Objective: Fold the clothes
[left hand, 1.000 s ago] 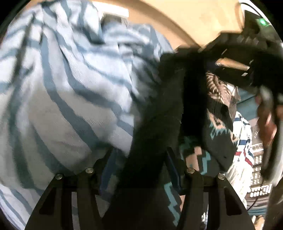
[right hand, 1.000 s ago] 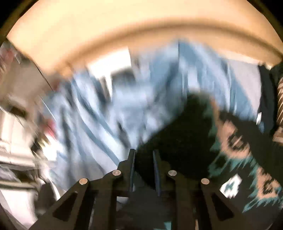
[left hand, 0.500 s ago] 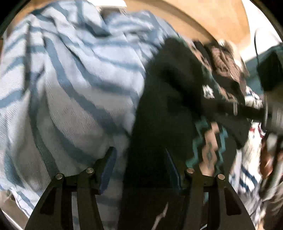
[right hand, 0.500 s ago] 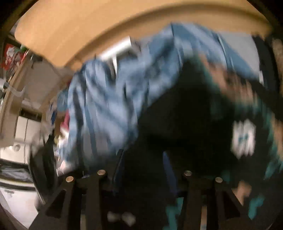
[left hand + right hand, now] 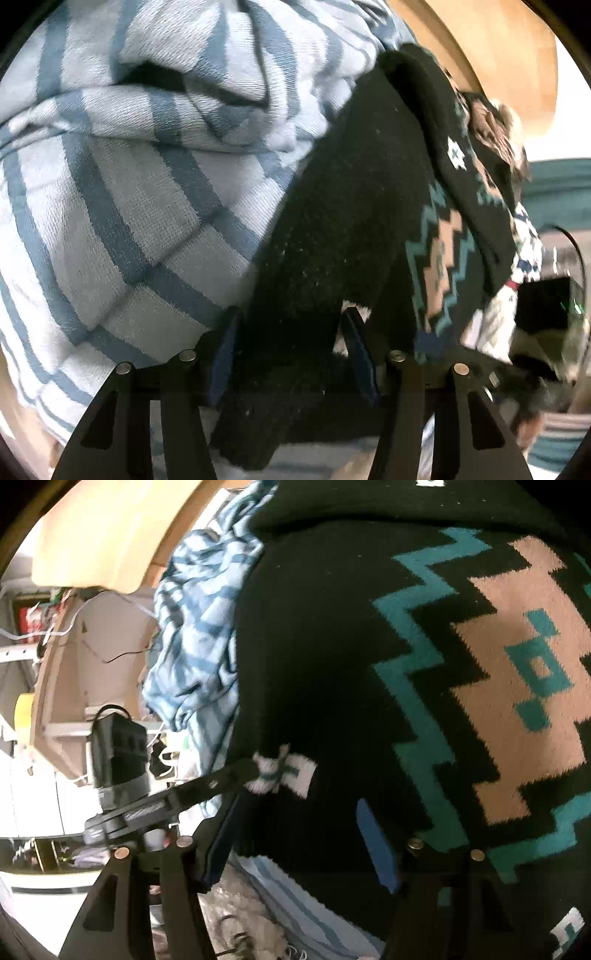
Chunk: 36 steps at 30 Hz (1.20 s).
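A black knit sweater (image 5: 343, 206) with a teal and tan zigzag pattern lies over a blue and white striped garment (image 5: 122, 173). My left gripper (image 5: 291, 347) has its jaws apart with the black sweater bunched between them. My right gripper (image 5: 299, 834) also stands with jaws apart around the same sweater (image 5: 369, 664), whose pattern fills the right of that view. The left gripper's body (image 5: 155, 794) shows in the right wrist view, its tip at the sweater's hem. The striped garment (image 5: 199, 635) shows at upper left there.
A wooden table surface (image 5: 491, 48) shows at the top right behind the clothes, and also in the right wrist view (image 5: 99, 535). A white patterned cloth (image 5: 524, 243) lies right of the sweater. Shelves and room clutter (image 5: 33, 664) lie at far left.
Both grippers have moved in close to the black sweater, which now fills more of each view. The right gripper's jaws, nearly shut a second ago, have opened wide.
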Motion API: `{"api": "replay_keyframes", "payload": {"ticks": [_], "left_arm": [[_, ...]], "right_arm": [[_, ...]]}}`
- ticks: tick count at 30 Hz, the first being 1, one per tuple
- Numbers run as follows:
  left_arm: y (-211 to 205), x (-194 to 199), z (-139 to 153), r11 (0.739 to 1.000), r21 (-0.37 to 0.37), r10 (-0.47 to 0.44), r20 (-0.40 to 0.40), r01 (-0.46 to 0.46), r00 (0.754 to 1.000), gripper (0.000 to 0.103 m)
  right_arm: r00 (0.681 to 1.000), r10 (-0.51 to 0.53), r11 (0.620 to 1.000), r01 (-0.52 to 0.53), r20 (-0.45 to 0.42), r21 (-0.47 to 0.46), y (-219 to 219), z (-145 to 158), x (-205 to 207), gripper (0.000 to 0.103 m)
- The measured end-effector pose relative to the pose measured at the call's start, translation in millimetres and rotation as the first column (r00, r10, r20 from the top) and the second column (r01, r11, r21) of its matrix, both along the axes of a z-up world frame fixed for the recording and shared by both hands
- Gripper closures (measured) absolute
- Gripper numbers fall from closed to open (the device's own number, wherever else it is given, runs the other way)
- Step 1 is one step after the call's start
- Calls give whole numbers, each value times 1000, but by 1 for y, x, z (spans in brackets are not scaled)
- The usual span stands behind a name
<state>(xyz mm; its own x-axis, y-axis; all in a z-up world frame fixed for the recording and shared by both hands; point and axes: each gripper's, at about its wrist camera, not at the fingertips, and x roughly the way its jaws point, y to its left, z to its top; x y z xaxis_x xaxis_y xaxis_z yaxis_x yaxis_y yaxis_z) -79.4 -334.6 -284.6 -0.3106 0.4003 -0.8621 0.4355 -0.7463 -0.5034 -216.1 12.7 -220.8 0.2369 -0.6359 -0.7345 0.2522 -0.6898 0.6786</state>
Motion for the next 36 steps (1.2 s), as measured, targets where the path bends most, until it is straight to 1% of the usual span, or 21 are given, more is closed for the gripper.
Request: {"api": "replay_keyframes", "payload": {"ticks": [1,6,9,12,14,15,16,17,19,21,22,24,25,26,28,29,31,32,33,35,36], "left_arm": [[0,0,6,999,-26,21,-16,-21,1000,91],[-1,8,33,982,-145,112,-98,-125,989,91],[-1,-1,10,970,-218,107,-2,-105,994,91],[-2,-4,0,963,-226,159,34,-147,987,87],[-2,-4,6,952,-254,190,61,-169,980,71],[-3,-3,11,946,-268,210,74,-184,975,67],[-4,-2,19,937,-291,223,77,-192,972,59],[-4,-2,30,927,-320,230,75,-195,970,57],[-2,-5,56,903,-384,214,16,-191,977,56],[3,-10,77,886,-421,196,-44,-197,980,46],[10,-15,83,888,-426,159,-72,-175,985,40],[29,-27,91,897,-429,54,-127,-104,990,40],[39,-32,88,885,-461,10,-119,-64,993,45],[49,-38,81,862,-507,-28,-91,-22,995,68],[50,-44,50,820,-572,6,10,1,1000,85],[48,-47,33,799,-601,37,64,8,997,86],[24,-34,6,833,-545,165,78,-96,983,86],[17,-29,4,845,-517,200,67,-138,977,86],[15,-27,9,846,-513,211,65,-148,975,86],[16,-23,26,827,-540,218,51,-157,975,86],[18,-20,37,838,-521,205,20,-164,979,86]], "right_arm": [[1000,-1,1000,1,-14,-6,2,2,0,31],[995,-39,999,41,-92,19,18,11,3,30],[992,-48,998,53,-117,39,24,12,2,28],[995,-38,998,43,-92,51,19,0,3,28],[998,-1,997,6,-67,71,13,-10,9,28],[998,11,997,-7,-59,73,13,-13,12,28],[998,20,997,-16,-52,69,13,-16,14,28],[999,25,998,-22,-46,64,13,-19,15,28],[999,22,998,-20,-33,51,15,-24,15,28],[1000,2,999,-1,-20,37,18,-27,13,28],[1000,-8,1000,8,-13,30,19,-29,12,28],[1000,-23,1000,23,-10,18,22,-29,10,28],[999,-29,999,29,-13,15,23,-27,10,28],[999,-34,999,34,-18,11,24,-26,10,28],[999,-41,999,41,-32,7,28,-23,9,28],[998,-44,999,44,-39,9,30,-22,9,28],[998,-39,999,40,-57,30,33,-22,9,29],[997,-35,999,38,-62,38,34,-23,9,29],[998,-33,998,36,-62,43,35,-25,9,29],[998,-37,998,39,-50,45,33,-29,9,29],[998,-37,998,39,-46,46,31,-31,10,29]]}}
